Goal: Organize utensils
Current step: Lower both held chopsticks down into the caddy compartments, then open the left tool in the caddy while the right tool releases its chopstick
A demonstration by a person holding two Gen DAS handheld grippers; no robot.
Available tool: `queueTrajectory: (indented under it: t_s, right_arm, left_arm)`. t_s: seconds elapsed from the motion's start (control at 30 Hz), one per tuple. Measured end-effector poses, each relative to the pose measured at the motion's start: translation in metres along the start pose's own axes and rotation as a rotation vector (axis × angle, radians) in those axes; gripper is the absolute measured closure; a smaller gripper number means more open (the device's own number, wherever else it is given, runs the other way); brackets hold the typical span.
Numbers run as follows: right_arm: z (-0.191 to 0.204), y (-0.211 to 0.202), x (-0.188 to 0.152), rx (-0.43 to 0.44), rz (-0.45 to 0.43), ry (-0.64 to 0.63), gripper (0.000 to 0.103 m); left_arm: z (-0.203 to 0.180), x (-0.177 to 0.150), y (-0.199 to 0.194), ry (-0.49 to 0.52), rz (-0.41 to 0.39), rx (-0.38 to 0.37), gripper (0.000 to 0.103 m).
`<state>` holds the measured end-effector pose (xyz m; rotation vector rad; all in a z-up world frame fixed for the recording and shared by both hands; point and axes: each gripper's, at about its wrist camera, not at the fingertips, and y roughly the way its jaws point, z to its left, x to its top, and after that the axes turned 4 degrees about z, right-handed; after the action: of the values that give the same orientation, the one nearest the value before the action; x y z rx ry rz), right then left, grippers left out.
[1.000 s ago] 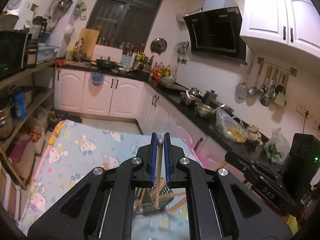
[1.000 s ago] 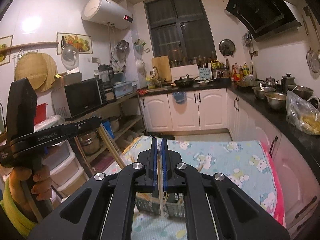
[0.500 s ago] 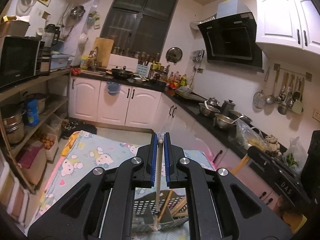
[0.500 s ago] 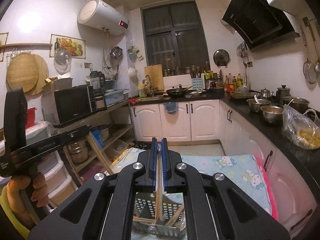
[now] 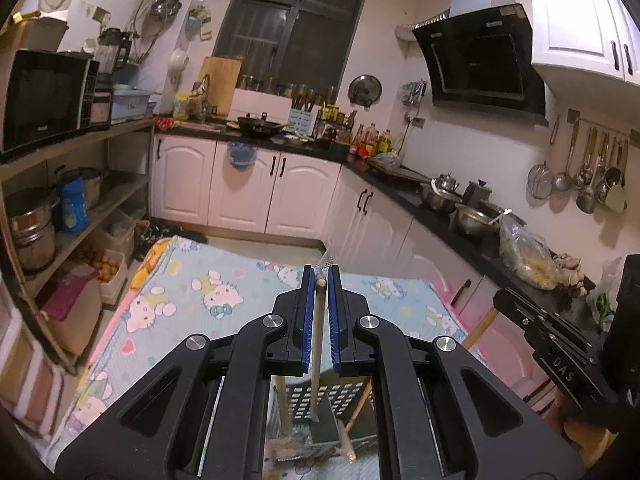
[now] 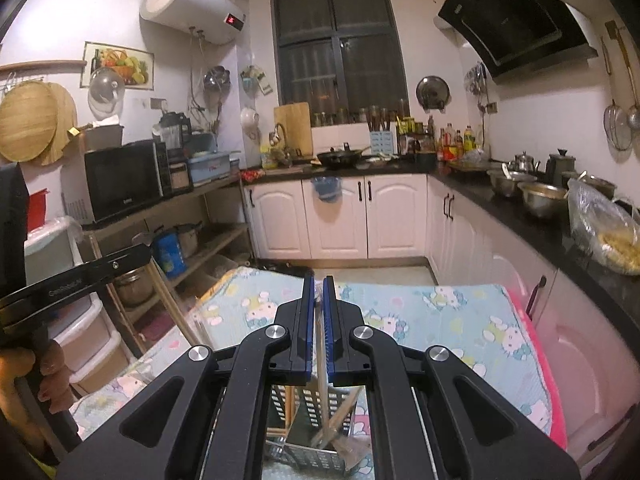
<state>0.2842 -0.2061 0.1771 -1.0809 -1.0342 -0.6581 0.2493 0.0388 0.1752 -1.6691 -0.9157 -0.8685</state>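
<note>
My left gripper (image 5: 320,280) is shut on a wooden chopstick (image 5: 317,344) that hangs straight down into a grey perforated utensil basket (image 5: 340,400) below. My right gripper (image 6: 317,286) is shut on another wooden chopstick (image 6: 320,360), which also hangs into the same basket (image 6: 312,404). Other wooden utensils lean inside the basket, partly wrapped in clear plastic. The basket stands on a table with a light blue cartoon-cat cloth (image 5: 192,296). The other gripper shows at the right edge of the left wrist view (image 5: 560,360) and the left edge of the right wrist view (image 6: 60,280).
A black counter (image 5: 440,216) with pots, bowls and a plastic bag runs along the right. White cabinets (image 6: 340,220) stand at the back. Shelves with a microwave (image 5: 44,96) and pots are on the left. The cloth-covered table (image 6: 440,320) extends ahead of the basket.
Both views have tilted and shifted over the basket; the room view rose then settled. Both chopsticks stay clamped and hang lower into the basket.
</note>
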Motion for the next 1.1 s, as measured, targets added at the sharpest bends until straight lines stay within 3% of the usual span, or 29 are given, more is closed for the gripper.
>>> queueTrajectory:
  t_s: [0.5,0.9,1.1]
  right_arm:
    - [0.015,0.022,-0.040,0.009,0.068,-0.023,0.098]
    - [0.020,0.020,-0.059,0.000,0.093,-0.047,0.098]
    - [0.017,0.018,-0.069,0.002,0.118,-0.033,0.098]
  left_arm:
    - [-0.008,-0.039,0.025,0.058,0.094,0.001,0.101]
    - [-0.007,-0.059,0.023,0.079,0.125,0.001,0.100]
    - [-0.008,-0.061,0.019,0.082,0.128,0.005,0.092]
